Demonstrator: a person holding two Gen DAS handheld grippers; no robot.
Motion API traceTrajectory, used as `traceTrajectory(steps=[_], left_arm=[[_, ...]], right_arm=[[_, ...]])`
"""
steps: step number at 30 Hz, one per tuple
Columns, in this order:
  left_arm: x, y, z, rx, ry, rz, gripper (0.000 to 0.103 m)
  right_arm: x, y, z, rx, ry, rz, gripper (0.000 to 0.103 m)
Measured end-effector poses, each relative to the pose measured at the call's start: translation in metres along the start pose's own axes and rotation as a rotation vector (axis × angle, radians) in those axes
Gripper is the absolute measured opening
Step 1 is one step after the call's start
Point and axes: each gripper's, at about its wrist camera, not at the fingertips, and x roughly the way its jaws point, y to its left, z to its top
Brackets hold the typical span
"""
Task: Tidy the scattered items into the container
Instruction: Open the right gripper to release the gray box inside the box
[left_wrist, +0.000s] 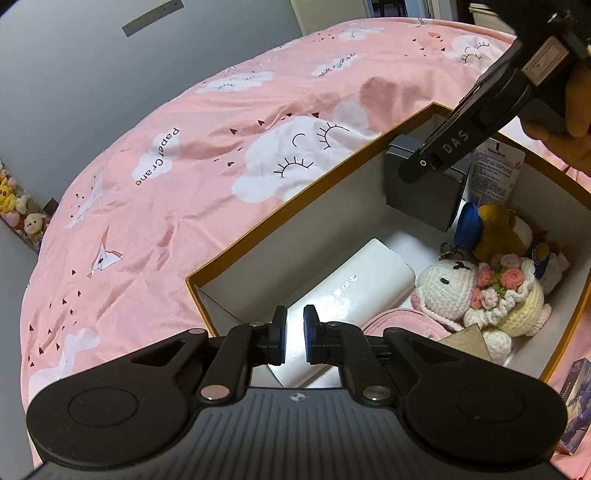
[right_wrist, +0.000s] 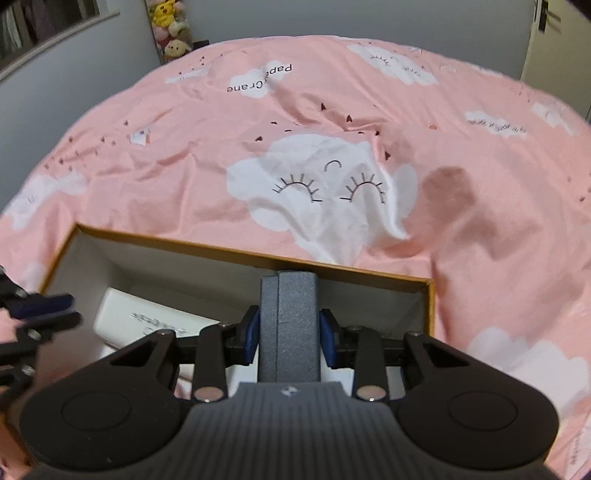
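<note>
An orange-rimmed cardboard box (left_wrist: 295, 210) lies open on a pink bedspread. My right gripper (right_wrist: 289, 338) is shut on a grey case (right_wrist: 289, 325) and holds it over the box's far side; the case also shows in the left wrist view (left_wrist: 424, 192). My left gripper (left_wrist: 294, 334) is nearly closed and empty, above a white box (left_wrist: 354, 291) inside the container. Also inside are a crochet bunny (left_wrist: 476, 291), a brown plush toy (left_wrist: 498, 232), a blue keyring item (left_wrist: 466, 225), a Vaseline tube (left_wrist: 495, 173) and a pink pouch (left_wrist: 399, 323).
The pink bedspread (right_wrist: 332, 147) with cloud prints surrounds the box. A printed carton (left_wrist: 576, 402) lies on the bed to the right of the box. Plush toys (right_wrist: 170, 29) stand by the far wall. My left gripper shows at the left edge of the right wrist view (right_wrist: 44, 314).
</note>
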Motion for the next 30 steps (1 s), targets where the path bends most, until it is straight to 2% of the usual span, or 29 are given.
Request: traceTrajectory(steps=[8,17,22,24,30], left_arm=[[-0.005,-0.002,-0.002,-0.032,-0.02,-0.018,0.011],[-0.007,-0.013,0.002,-0.049,-0.037,-0.036,0.013],[-0.011,-0.016,0.001,-0.044,-0.042,-0.036,0.016],[-0.011,-0.016,0.001,-0.043,-0.04,-0.031,0.016],[-0.013,-0.017,0.002,-0.052,-0.04,-0.023,0.016]], right_arm=[[0.014,-0.004,-0.006,0.002,0.044,-0.15,0.036],[0.03,0.005,-0.008,-0.065,0.085,-0.259,0.036],[0.025,0.004,-0.006,-0.061,0.083,-0.253,0.036],[0.019,0.0,-0.005,-0.055,0.071,-0.252,0.042],[0.009,-0.002,-0.004,-0.104,0.068,-0.221,0.041]])
